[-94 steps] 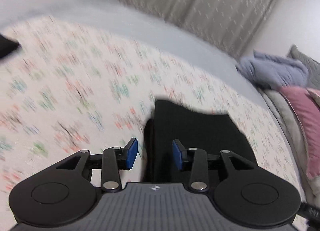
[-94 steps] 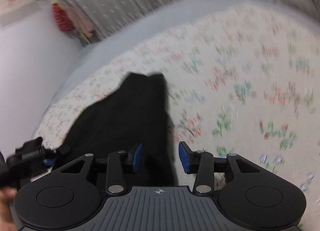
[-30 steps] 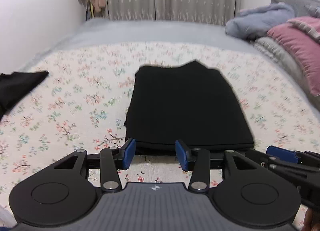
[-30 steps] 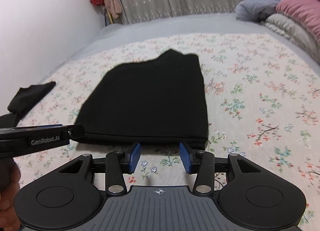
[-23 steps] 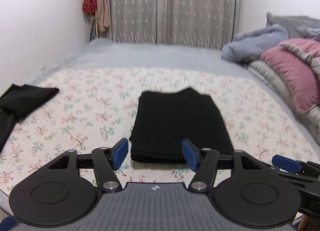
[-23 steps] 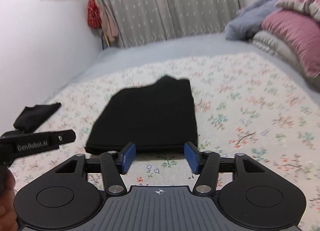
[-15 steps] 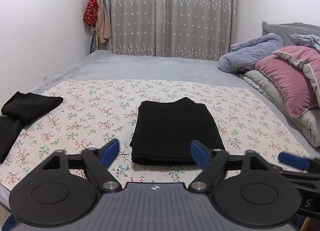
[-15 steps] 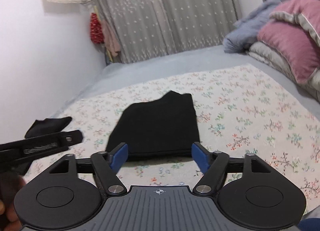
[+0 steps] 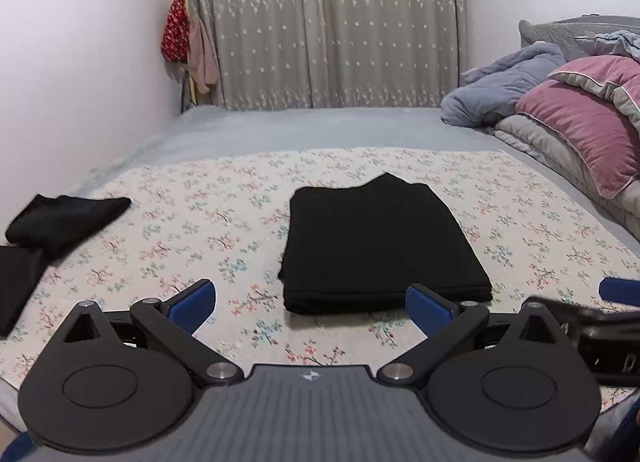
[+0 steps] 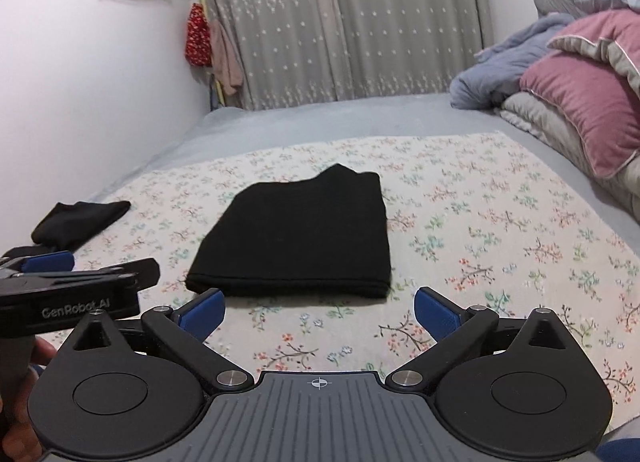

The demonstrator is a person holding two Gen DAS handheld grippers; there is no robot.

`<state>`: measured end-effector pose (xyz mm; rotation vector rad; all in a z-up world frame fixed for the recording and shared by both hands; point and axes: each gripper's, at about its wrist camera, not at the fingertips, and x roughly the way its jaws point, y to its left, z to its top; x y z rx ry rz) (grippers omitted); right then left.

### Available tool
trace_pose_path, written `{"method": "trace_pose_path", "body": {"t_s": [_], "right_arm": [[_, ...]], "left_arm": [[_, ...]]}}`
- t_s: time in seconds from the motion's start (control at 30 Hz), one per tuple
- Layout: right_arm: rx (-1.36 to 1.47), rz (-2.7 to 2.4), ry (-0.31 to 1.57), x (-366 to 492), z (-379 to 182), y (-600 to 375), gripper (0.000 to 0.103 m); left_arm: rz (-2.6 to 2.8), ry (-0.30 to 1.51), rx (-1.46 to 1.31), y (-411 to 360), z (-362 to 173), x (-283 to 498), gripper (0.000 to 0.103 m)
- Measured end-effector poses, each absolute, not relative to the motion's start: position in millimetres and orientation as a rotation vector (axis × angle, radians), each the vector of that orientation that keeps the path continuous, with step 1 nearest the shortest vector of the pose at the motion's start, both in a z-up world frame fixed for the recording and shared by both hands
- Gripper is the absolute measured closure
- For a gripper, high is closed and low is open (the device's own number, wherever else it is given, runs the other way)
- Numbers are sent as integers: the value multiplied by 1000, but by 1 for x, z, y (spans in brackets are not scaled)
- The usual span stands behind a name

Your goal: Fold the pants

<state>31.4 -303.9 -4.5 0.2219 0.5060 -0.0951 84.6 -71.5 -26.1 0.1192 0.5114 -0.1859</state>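
Observation:
The black pants [image 9: 380, 246] lie folded into a flat rectangle on the floral bed cover [image 9: 200, 229], also seen in the right wrist view as the pants [image 10: 296, 234]. My left gripper [image 9: 310, 306] hovers just short of the near folded edge, its jaws opening wide with nothing between them. My right gripper [image 10: 319, 312] hangs back from the same edge, jaws likewise opening and empty. Neither one touches the cloth. The left tool's body [image 10: 72, 286] shows at the left of the right wrist view, held by a hand [image 10: 16, 422].
Another black garment [image 9: 64, 217] lies crumpled at the cover's left edge. A pink pillow [image 9: 580, 129] and blue-grey bedding [image 9: 504, 89] are piled on the right. A grey curtain [image 9: 328, 21] hangs behind the bed, and a white wall [image 9: 80, 81] runs along the left.
Both grippers pulled back and up from the pants' near edge and their jaws spread from narrow to wide. The folded pants stayed flat on the bed.

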Motion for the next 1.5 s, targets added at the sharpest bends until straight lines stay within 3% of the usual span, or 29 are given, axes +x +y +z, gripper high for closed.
{"method": "trace_pose_path", "body": {"t_s": [1.5], "right_arm": [[210,-97,488,21,-4,-303,0]], "left_arm": [[-197,602,80,-67,-43,92,0]]}}
